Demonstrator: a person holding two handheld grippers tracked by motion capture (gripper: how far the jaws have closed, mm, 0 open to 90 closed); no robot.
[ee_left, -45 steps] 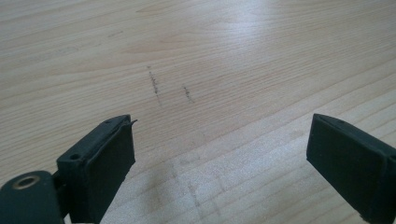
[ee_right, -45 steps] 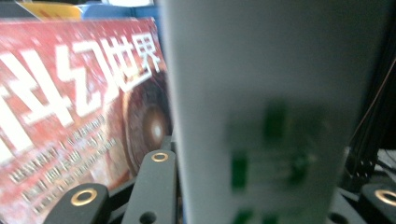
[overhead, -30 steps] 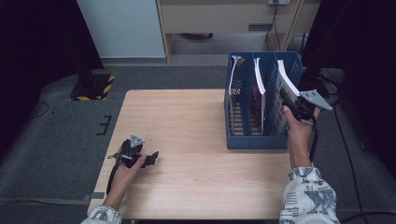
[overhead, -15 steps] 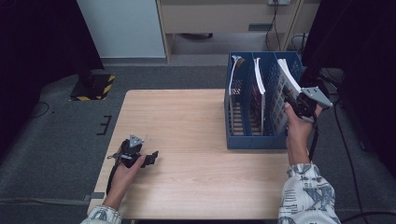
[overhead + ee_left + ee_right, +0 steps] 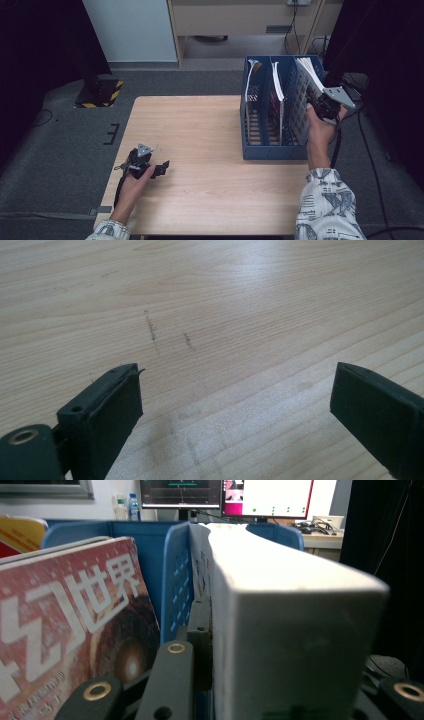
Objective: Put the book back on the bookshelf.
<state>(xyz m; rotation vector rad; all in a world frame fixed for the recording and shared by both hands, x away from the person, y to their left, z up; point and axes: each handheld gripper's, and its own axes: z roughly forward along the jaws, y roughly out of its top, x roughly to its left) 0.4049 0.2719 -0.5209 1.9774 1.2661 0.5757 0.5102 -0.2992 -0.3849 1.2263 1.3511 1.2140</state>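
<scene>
1. The thick book (image 5: 307,75) stands tilted in the rightmost slot of the blue file rack (image 5: 272,150), clamped by the right gripper (image 5: 320,102).
2. It should be lowered straight, kept clear of the divider.
3. The left gripper (image 5: 159,169), jaws apart and empty, is best left resting on the table (image 5: 200,130).

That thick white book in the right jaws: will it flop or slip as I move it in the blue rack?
The book looks thick, so probably stiff and fairly heavy. Its top edge curves, so pages may bow. The right gripper clamps one end, so it could pivot.
</scene>
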